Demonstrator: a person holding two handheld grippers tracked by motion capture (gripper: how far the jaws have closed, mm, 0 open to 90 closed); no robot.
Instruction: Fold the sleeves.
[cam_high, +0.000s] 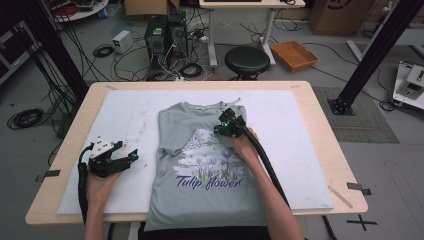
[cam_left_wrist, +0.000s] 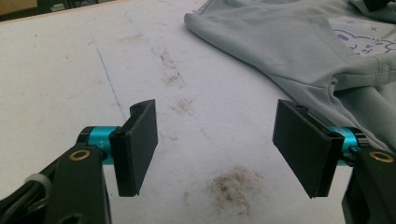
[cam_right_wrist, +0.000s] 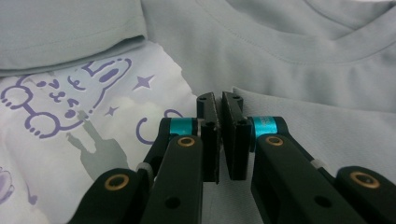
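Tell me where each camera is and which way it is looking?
High view: above the person's side, looking forward and down on the table; both forearms, left gripper and right gripper show.
Left gripper view: on the left gripper, looking across the white mat at the T-shirt; its open jaws show.
Right gripper view: on the right gripper, looking at the T-shirt's collar; its jaws nearly closed.
Shared: all three show the grey T-shirt.

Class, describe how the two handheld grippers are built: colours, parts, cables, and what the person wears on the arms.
Both grippers are black, with flat rectangular pads, turquoise collars, brass rivets and thick black cables. The left carries a grey three-cornered plate. Forearms are bare; no sleeves visible.
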